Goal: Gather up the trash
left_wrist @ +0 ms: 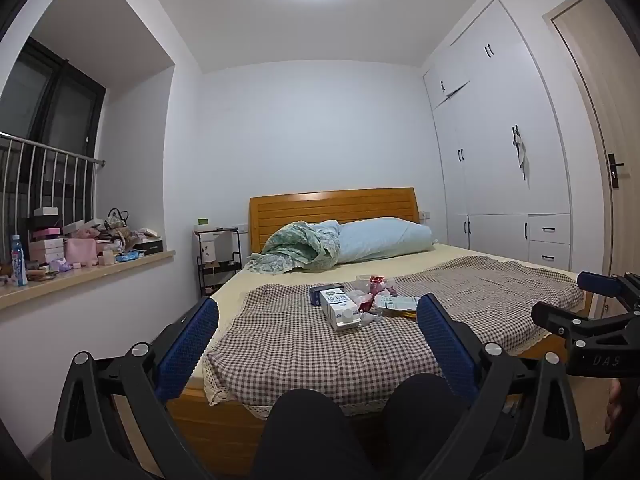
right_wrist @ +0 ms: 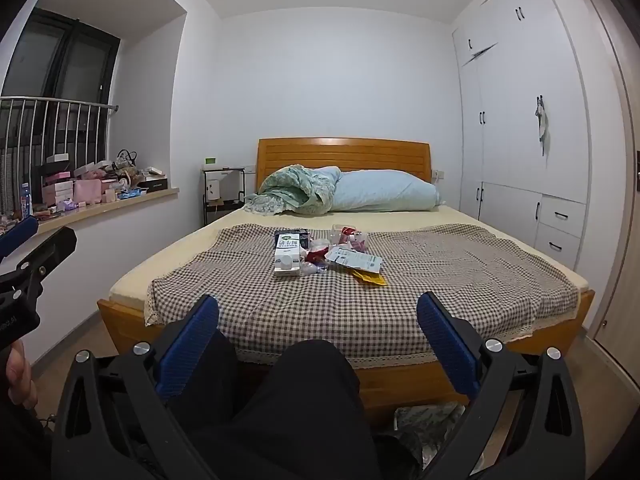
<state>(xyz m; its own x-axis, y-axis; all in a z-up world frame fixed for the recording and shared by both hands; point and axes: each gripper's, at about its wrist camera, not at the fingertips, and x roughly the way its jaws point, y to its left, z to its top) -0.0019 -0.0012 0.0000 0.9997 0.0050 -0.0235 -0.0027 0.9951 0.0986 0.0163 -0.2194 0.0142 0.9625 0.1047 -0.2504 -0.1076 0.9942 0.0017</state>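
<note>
A small heap of trash lies mid-bed on the checked cloth: a white milk carton, a dark box behind it, red and pink wrappers, a white printed pouch and a yellow wrapper. My left gripper stands open in front of the bed's foot, well short of the heap, nothing between its blue pads. My right gripper is open too, tilted slightly down, equally far back. Each gripper shows at the edge of the other's view. Dark-trousered knees sit below both.
The wooden bed has a rolled quilt and pillow at its head. A cluttered window sill runs along the left wall. White wardrobes and a door stand on the right. A patterned bag lies on the floor by the bed's foot.
</note>
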